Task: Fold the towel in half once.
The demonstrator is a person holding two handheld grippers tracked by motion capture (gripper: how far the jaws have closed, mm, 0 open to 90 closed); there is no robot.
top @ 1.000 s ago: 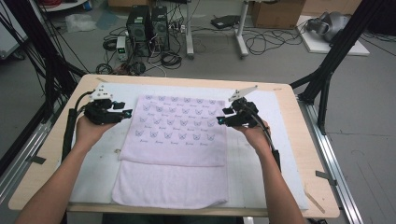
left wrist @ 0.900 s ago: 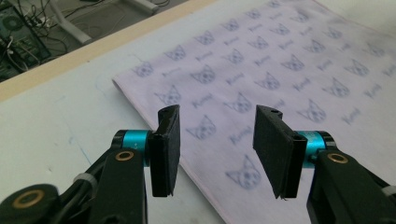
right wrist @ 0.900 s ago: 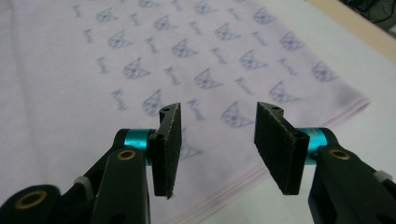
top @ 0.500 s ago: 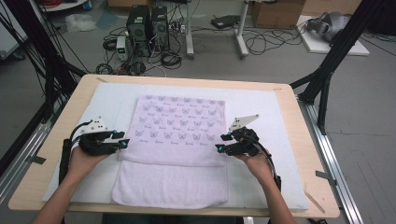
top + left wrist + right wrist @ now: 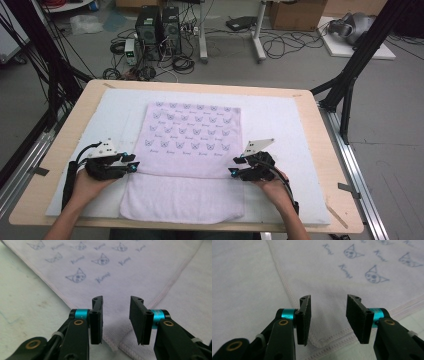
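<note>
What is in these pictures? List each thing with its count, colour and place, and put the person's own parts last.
towel: one, pale lilac with cat faces printed on it, far part folded over the near part, mid-table
mat: one, white, under the towel
table: one, light wood
computer towers: two, black, on the floor beyond
cardboard box: one, brown, on the far floor
left claw: one, black, open at the fold's left corner, jaws just closing
right claw: one, black, open at the right corner, closing
hands: two, near edge
</note>
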